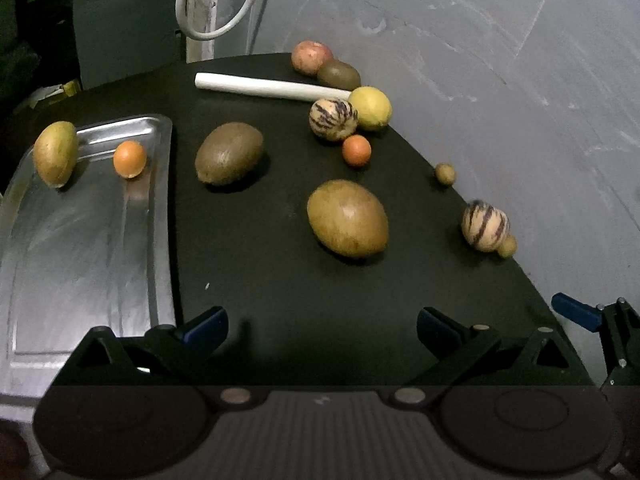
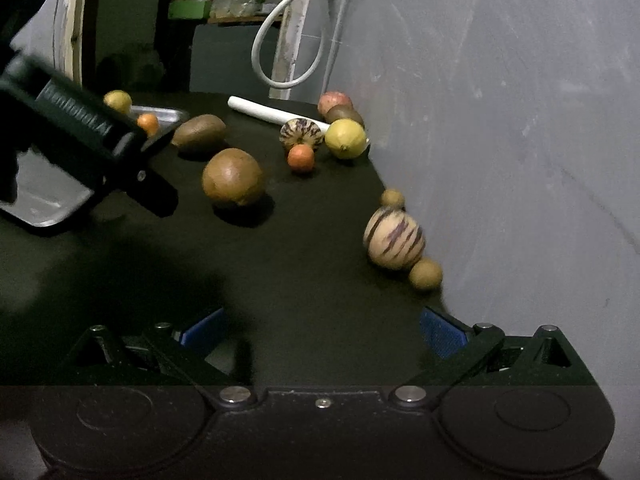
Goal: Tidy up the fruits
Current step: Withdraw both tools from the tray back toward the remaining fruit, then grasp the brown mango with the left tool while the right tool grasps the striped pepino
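Both tongs, left (image 1: 322, 326) and right (image 2: 322, 326), gape apart, empty, above the black surface (image 1: 280, 280); a small orange (image 1: 129, 159) sits in the metal tray (image 1: 80, 240).

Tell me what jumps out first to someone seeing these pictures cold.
The scatter of fruit on the black table: two striped melons, one near the right edge and one beside a yellow lemon at the back. On the left, a shiny metal tray already holds a small orange and a yellow-green fruit. Both the left gripper and right gripper are open and empty.
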`<action>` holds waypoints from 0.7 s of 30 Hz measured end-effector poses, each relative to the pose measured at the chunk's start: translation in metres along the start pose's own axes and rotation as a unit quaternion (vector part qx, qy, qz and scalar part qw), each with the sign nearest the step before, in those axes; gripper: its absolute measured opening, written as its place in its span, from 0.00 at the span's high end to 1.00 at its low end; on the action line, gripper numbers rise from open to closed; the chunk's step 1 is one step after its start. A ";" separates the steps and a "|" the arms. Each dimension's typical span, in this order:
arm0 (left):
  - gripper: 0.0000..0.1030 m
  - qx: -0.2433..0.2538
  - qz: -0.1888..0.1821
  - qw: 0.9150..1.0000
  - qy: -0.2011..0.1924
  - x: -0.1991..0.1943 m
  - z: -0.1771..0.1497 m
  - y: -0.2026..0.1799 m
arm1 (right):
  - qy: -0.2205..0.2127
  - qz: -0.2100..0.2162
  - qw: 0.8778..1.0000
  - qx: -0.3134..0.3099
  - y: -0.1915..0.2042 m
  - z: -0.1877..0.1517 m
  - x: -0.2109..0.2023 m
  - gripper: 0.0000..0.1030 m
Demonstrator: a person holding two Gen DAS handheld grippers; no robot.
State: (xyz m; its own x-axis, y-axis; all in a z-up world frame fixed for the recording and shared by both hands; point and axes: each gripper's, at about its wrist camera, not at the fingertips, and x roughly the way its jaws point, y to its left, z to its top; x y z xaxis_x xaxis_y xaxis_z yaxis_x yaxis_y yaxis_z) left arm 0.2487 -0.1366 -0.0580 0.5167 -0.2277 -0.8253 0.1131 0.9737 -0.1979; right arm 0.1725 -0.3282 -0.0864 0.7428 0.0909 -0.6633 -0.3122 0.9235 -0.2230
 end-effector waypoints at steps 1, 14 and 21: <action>0.01 -0.002 -0.001 1.000 -0.002 0.003 0.003 0.000 | -0.001 -0.009 1.000 -0.014 0.001 0.003 0.003 0.01; 0.01 -0.033 -0.018 0.999 -0.014 0.039 0.046 -0.009 | 0.015 -0.096 0.989 -0.110 -0.004 0.036 0.052 0.11; 0.07 -0.033 -0.021 0.999 -0.006 0.052 0.052 -0.010 | 0.035 -0.092 0.985 -0.139 -0.012 0.043 0.071 0.18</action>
State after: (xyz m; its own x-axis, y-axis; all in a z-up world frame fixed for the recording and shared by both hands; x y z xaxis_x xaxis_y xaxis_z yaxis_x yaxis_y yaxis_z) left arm 0.3183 -0.1580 -0.0719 0.5229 -0.2687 -0.8089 0.0793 0.9602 -0.2677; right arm 0.2548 -0.3163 -0.1000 0.7621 -0.1037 -0.6391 -0.3335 0.7832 -0.5248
